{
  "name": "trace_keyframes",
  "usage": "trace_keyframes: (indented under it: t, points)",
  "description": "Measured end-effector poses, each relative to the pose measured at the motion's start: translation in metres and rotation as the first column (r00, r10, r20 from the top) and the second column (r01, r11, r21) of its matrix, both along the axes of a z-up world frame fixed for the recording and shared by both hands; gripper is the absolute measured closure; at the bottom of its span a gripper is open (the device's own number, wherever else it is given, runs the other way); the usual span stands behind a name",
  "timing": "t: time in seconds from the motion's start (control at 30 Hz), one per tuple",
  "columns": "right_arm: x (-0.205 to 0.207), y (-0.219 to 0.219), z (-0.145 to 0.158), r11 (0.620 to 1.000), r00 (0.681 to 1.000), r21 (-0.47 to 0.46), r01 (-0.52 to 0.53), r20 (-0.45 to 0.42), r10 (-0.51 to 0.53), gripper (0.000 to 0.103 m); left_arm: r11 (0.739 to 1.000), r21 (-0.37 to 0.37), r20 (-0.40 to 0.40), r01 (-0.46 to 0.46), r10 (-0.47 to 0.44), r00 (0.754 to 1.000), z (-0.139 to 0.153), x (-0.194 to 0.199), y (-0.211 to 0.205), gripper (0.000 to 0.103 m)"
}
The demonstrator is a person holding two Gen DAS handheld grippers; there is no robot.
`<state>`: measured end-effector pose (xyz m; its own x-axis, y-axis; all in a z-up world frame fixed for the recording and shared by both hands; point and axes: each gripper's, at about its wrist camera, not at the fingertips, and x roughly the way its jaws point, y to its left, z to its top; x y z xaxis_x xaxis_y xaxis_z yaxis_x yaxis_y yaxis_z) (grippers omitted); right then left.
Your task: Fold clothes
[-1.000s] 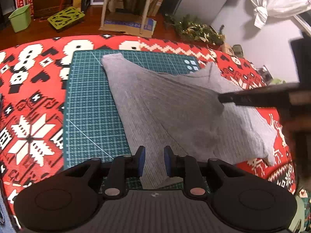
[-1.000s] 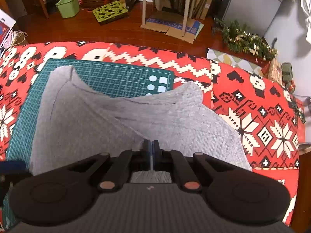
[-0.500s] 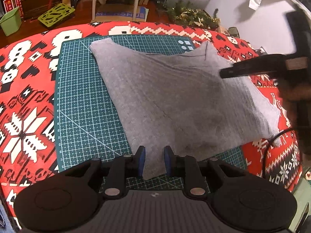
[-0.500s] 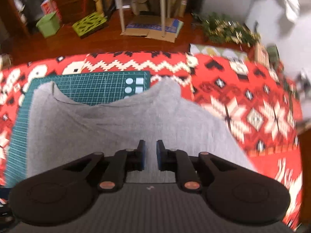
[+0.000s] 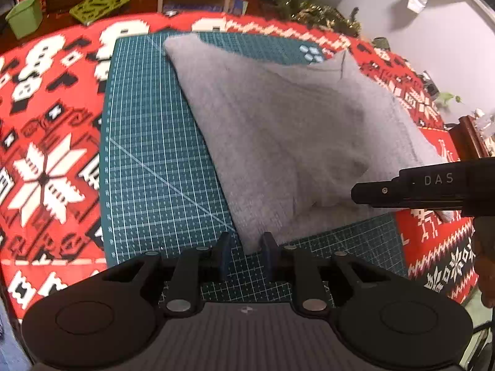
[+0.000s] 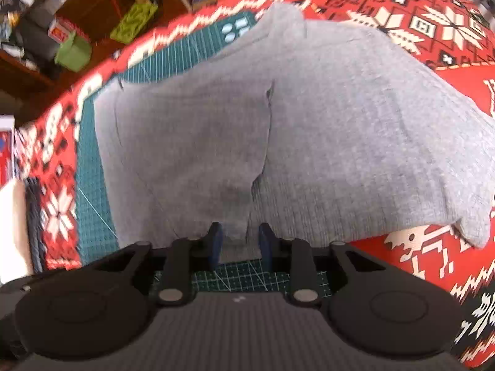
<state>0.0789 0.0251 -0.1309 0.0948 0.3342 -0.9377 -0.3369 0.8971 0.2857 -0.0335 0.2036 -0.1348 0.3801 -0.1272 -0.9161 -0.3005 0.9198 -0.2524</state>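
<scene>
Red, white and black patterned knit blanket [image 5: 46, 160] covers the work surface. On it lies a dark green gridded cutting mat [image 5: 154, 154]. Grey ribbed knit garment [image 5: 278, 130] is spread across the mat's middle and right part, its right side running off onto the blanket; a raised fold stands near its near edge.

Left gripper [image 5: 246, 255]: jaws apart, nothing clamped; a near corner of the garment lies in the gap between the blue pads.

Right gripper [image 6: 238, 242]: jaws likewise apart, garment hem in the gap, not pinched. In the left wrist view its black body enters from the right, over the garment's right edge.
</scene>
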Motion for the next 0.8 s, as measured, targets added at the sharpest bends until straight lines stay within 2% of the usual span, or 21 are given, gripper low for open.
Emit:
trace_keyframes:
  t: [0.03,0.07,0.1,0.13,0.17,0.27,0.43,0.63,0.8]
  points:
    - [-0.001,0.003,0.0,1.0,1.0,-0.015,-0.016,0.011,0.016,0.098,1.0,-0.005,-0.001,-0.002,0.002,1.0,-0.002,0.001,-0.001,0.082]
    - [-0.002,0.004,0.0,0.999,1.0,-0.024,-0.022,0.018,0.023,0.102,1.0,-0.004,0.004,-0.003,0.003,1.0,-0.002,0.0,-0.001,0.082]
    - [-0.003,0.004,0.003,0.999,1.0,-0.027,-0.018,0.021,0.019,0.102,1.0,-0.006,0.008,0.002,-0.002,1.0,-0.002,0.0,-0.002,0.083]
    - [-0.003,0.002,0.005,1.0,1.0,-0.028,-0.009,0.024,0.01,0.102,1.0,-0.016,0.007,0.006,-0.005,1.0,-0.002,0.0,-0.003,0.093]
    - [-0.004,-0.001,0.008,1.0,1.0,-0.029,0.005,0.025,-0.005,0.102,1.0,-0.017,0.006,0.002,-0.002,1.0,-0.001,-0.001,-0.003,0.096]
    - [-0.007,-0.011,0.014,0.999,0.999,-0.031,0.016,0.029,-0.015,0.102,1.0,0.001,0.004,0.005,-0.005,1.0,0.001,-0.004,-0.003,0.096]
    - [-0.008,-0.012,0.006,0.999,0.999,-0.039,0.003,0.041,-0.002,0.102,1.0,0.016,-0.003,0.024,-0.024,1.0,0.0,-0.007,-0.004,0.096]
    - [-0.014,-0.017,0.007,0.998,0.999,-0.069,-0.01,0.053,0.013,0.1,1.0,-0.012,-0.033,-0.021,0.021,0.999,0.0,-0.015,-0.003,0.097]
    - [-0.012,-0.029,0.028,0.999,0.992,-0.035,-0.004,0.122,0.008,0.098,0.994,-0.065,0.017,-0.085,0.086,0.996,0.017,-0.021,0.005,0.097]
